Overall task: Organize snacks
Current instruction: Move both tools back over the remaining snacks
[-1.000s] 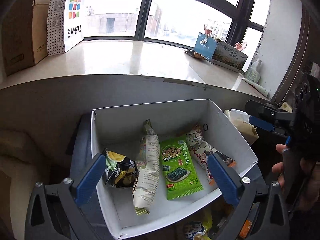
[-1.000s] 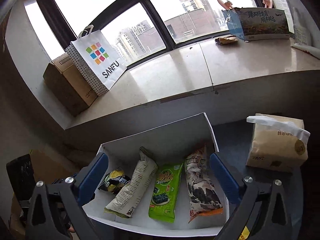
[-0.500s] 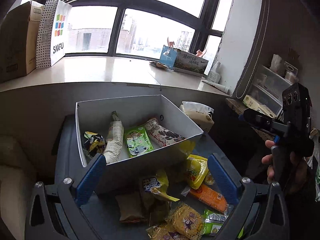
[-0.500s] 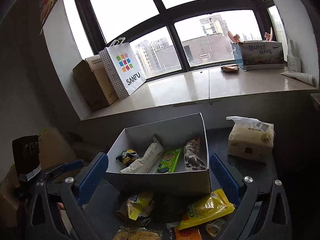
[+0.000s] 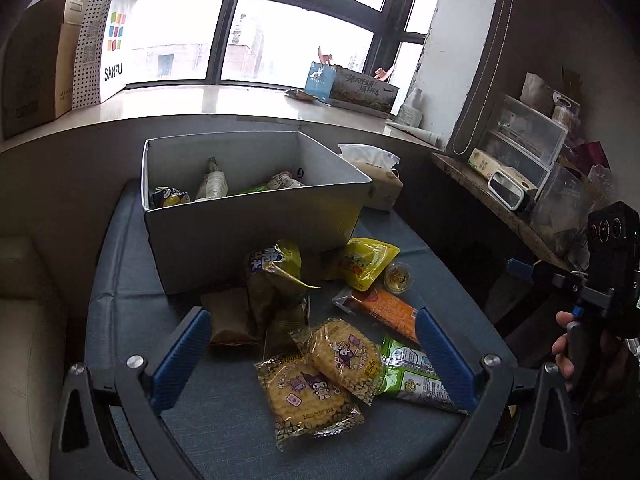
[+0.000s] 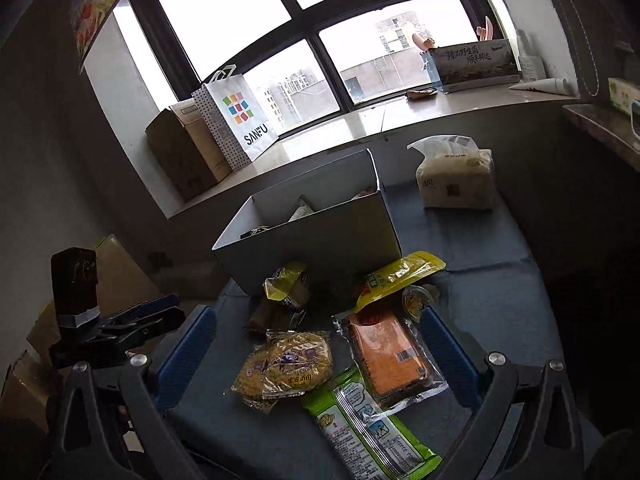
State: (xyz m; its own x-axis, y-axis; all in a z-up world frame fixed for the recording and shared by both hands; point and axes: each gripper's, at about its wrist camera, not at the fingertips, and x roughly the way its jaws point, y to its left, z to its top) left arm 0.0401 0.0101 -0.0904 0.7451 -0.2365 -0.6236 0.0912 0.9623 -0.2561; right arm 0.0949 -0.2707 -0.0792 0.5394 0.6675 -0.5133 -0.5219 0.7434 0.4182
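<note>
A white open box stands at the back of the blue pad and holds several snack packets. Loose snacks lie in front of it: two yellow biscuit packs, an orange pack, a green pack, a yellow pouch, a small jelly cup and an olive bag. My left gripper hangs open above the biscuit packs, holding nothing. My right gripper is open over the biscuit and orange packs, empty too.
A tissue pack sits right of the box. A window ledge behind carries a SANFU bag and cardboard boxes. A cluttered shelf stands at the right. A hand holds the right gripper's handle.
Both grippers have pulled back and away from the box, so the loose snacks in front of it have come into view beneath them. Both stay open and empty.
</note>
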